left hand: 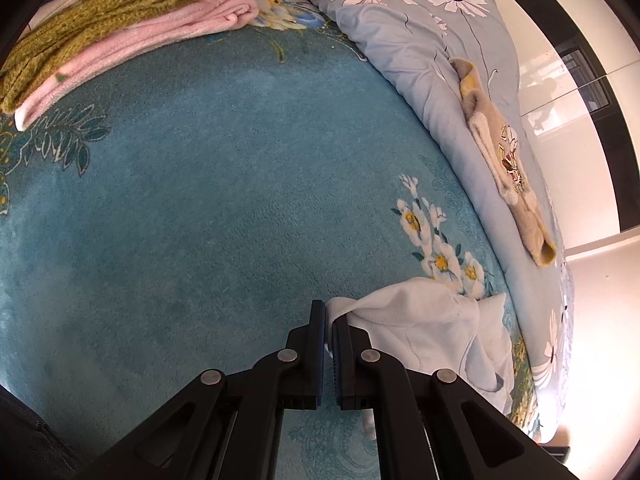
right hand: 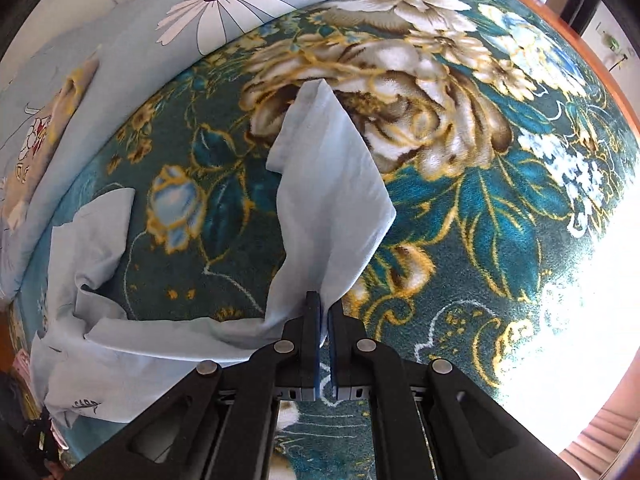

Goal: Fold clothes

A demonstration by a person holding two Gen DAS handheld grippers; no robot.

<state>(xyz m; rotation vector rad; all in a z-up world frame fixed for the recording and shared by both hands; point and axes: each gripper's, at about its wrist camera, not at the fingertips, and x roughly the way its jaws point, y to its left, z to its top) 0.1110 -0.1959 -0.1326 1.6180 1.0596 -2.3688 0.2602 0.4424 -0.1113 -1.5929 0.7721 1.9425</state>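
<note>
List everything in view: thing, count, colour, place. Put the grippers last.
Light blue garment: one, pale blue, lifted over the blanket, pinched at two spots.
Blanket: one, teal with flowers, covering the bed.
Quilt: one, grey-blue with white daisies, along the bed's edge.
Beige garment: one, beige with print, lying on the quilt.
Pink garment: one, pink, folded, far corner.
Green knit: one, olive, atop the pink one.
Left gripper: black, shut on the garment.
Right gripper: black, shut on the garment.

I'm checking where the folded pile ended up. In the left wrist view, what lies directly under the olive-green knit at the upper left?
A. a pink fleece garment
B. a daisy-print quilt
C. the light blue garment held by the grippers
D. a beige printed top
A: the olive-green knit rests on a folded pink fleece garment, on the teal blanket.
</note>
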